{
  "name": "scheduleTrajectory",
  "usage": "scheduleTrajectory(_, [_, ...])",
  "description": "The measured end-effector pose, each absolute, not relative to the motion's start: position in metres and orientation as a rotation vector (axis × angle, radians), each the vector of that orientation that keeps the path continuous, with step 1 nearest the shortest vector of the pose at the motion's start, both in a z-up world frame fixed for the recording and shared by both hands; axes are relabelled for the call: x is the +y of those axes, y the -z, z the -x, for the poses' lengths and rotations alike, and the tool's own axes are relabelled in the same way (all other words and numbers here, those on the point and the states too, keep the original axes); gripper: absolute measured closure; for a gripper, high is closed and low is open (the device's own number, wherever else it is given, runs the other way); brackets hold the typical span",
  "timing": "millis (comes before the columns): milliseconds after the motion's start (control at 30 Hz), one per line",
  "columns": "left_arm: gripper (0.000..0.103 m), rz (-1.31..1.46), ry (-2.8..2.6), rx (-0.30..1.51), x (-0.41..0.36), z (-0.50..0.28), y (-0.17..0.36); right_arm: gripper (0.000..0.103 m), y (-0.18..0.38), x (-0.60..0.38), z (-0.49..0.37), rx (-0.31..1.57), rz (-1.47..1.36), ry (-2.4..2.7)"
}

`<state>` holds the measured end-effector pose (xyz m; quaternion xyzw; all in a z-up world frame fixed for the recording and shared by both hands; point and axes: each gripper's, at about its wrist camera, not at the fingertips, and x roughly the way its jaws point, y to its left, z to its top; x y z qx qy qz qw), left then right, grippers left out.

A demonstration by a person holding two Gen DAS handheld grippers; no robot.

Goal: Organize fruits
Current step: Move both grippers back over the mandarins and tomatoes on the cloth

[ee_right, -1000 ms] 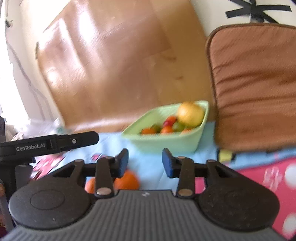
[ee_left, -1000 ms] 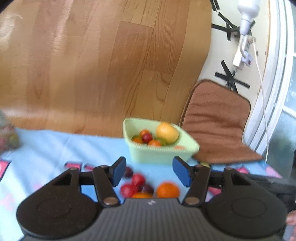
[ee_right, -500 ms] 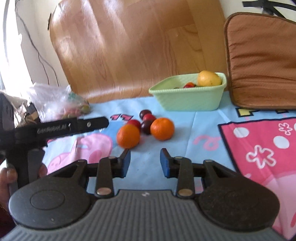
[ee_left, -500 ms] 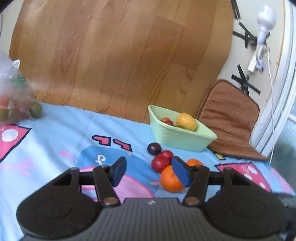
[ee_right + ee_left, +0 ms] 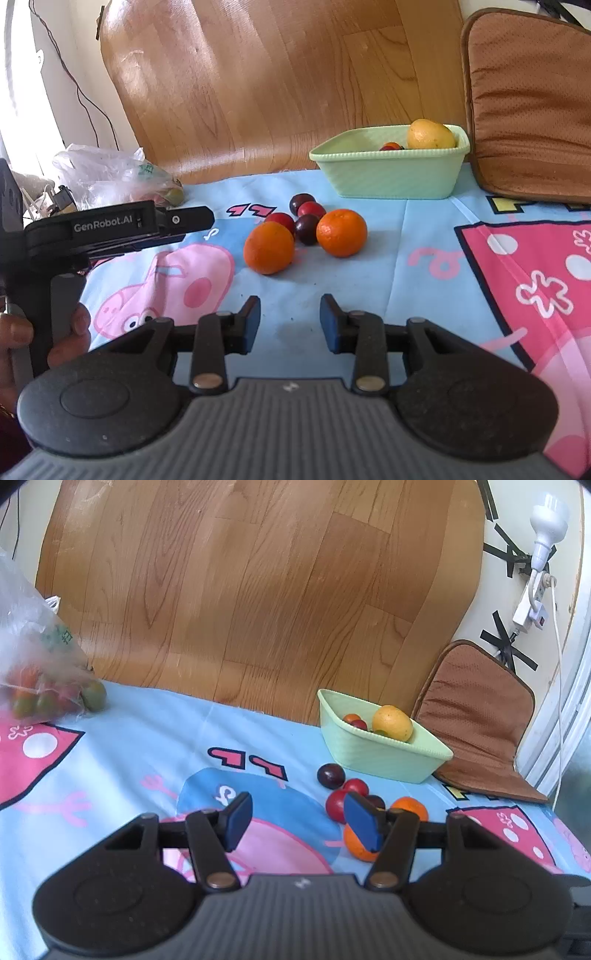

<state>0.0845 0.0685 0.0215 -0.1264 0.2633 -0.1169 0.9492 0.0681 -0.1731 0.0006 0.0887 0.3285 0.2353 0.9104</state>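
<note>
We've pulled both tools back from the pale green plastic basket [image 5: 388,173]; left tool [image 5: 297,821] and right tool [image 5: 290,321] part-open, empty, loose round oranges [image 5: 268,248] waiting

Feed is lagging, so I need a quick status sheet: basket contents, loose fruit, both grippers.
basket: mango plus small red fruit, rest hidden
loose fruit: two oranges, four plums, clustered on the cloth before the basket
bag: fruit inside, far left
left gripper: open, empty
right gripper: open, empty, short of the oranges
</note>
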Motion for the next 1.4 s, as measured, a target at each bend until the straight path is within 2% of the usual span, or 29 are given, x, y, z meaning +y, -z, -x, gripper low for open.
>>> scheduleTrajectory(600, [0.049, 0.292, 0.244, 0.610, 0.073, -0.094, -0.016, 0.065, -0.009, -0.175, -0.072, 0.645, -0.133, -0.457])
scheduleTrajectory(900, [0.050, 0.424, 0.419, 0.623, 0.079, -0.095, -0.014, 0.065, -0.012, -0.170, -0.081, 0.618, -0.076, -0.484])
scheduleTrajectory(1033, [0.050, 0.365, 0.478, 0.608, 0.063, -0.091, -0.019, 0.065, -0.016, -0.176, -0.087, 0.574, -0.042, -0.453])
scheduleTrajectory(1233, [0.050, 0.186, 0.467, 0.632, 0.029, -0.094, -0.019, 0.065, -0.017, -0.200, -0.114, 0.606, -0.147, -0.414])
scheduleTrajectory(1400, [0.050, 0.217, 0.464, 0.655, 0.035, -0.107, -0.023, 0.065, -0.029, -0.193, -0.132, 0.591, -0.135, -0.456])
